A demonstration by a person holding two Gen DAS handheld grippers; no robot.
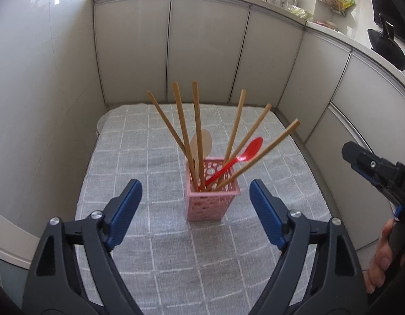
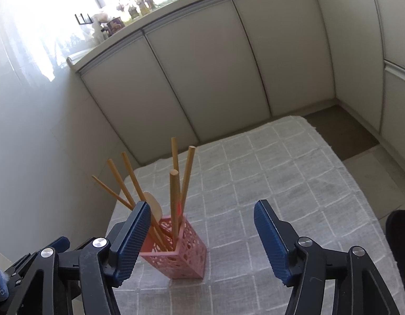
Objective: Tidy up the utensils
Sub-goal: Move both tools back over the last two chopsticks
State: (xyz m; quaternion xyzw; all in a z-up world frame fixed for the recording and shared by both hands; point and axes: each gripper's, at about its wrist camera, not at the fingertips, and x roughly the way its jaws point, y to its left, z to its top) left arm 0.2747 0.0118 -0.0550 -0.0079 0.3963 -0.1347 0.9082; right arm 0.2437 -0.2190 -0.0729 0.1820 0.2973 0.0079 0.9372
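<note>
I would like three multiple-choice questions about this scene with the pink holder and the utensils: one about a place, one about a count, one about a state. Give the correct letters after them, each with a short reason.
1. Where is the red spoon?
A. Flat on the cloth
B. Standing in the pink holder
C. Between the left gripper's pads

2. How many wooden chopsticks stand in the holder, in the left wrist view?
A. Two
B. Four
C. Six

3. How is the left gripper?
A. Open, holding nothing
B. Shut on a chopstick
C. Shut on the holder

Answers:
1 B: the spoon's handle goes down into the holder, with its bowl leaning out to the right.
2 C: six wooden sticks fan out above the rim.
3 A: its blue pads stand wide apart, with only the checked cloth and the holder seen between them, untouched.
</note>
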